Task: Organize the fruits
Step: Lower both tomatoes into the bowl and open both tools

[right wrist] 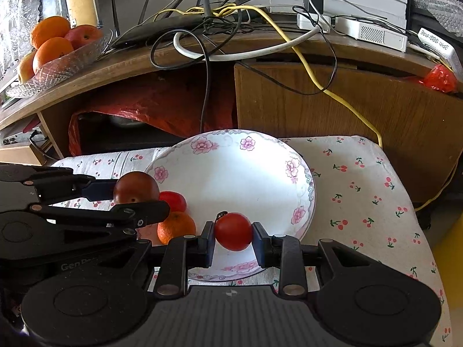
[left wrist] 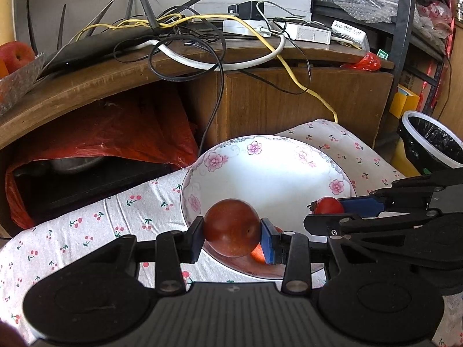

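Jaws pinch: left gripper a plum, right gripper a tomato, over the plate's near edge; next, probably lower and release

The left gripper and right gripper sit side by side, each with jaws clamped.

The orange is half covered by the left gripper, and a red fruit behind it is partly masked. The glass bowl is cut off at the frame's left edge.
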{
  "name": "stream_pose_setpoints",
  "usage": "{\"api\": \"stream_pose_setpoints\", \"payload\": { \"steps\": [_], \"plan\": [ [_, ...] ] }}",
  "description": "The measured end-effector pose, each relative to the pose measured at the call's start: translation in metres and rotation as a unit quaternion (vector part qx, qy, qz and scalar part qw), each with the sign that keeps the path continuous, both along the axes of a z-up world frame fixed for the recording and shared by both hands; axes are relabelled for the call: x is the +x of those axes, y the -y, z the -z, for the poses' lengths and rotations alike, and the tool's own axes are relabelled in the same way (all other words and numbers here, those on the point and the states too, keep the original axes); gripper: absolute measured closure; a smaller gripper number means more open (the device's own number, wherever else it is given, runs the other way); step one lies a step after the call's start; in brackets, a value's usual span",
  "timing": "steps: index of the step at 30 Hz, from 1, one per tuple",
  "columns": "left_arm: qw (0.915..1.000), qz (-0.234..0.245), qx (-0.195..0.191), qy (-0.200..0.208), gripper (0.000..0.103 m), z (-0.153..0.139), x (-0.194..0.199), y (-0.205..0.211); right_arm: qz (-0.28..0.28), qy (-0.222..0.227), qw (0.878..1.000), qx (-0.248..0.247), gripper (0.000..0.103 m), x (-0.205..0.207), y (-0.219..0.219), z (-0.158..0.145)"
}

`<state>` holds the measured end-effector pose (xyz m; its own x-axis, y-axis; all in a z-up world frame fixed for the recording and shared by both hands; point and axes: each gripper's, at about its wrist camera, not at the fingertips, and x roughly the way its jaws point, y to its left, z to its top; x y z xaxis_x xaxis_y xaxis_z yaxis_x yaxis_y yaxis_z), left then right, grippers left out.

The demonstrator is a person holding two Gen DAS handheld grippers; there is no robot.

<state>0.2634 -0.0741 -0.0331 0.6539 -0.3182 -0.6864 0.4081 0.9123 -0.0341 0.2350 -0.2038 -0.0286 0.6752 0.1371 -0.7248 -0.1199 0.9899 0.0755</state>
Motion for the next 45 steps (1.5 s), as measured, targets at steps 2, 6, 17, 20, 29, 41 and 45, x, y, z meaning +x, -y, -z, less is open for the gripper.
{"api": "stream_pose_setpoints", "payload": {
  "steps": [2,6,17,20,29,41,45],
  "plan": [
    [1.0,-0.001,0.001,0.0,0.057,0.002,0.003,0.001,0.0,0.001,1.0,0.0,0.077,0.002,0.0,0.001],
    [1.0,-0.005,-0.002,0.004,0.057,0.002,0.009,0.001,-0.002,0.002,1.0,0.004,0.077,0.004,0.0,0.002],
    [0.9999,-0.004,-0.001,0.011,0.055,0.002,0.016,0.005,0.006,0.005,1.0,0.007,0.076,0.008,0.003,0.003],
    [0.9999,-0.004,-0.003,0.009,0.055,0.002,0.017,0.005,0.007,0.006,1.0,0.006,0.076,0.007,0.004,0.003],
    [0.9999,-0.002,-0.006,0.013,0.053,0.0,0.018,0.007,0.012,0.011,1.0,0.008,0.074,0.007,0.008,0.001],
    [0.9994,-0.006,-0.01,0.034,0.05,-0.02,0.004,-0.003,0.007,0.022,1.0,0.009,0.069,-0.003,0.005,-0.011],
    [0.9991,-0.004,-0.006,0.042,0.049,-0.031,-0.009,-0.007,0.0,0.026,1.0,0.009,0.069,-0.011,0.002,-0.017]
  ]
}}
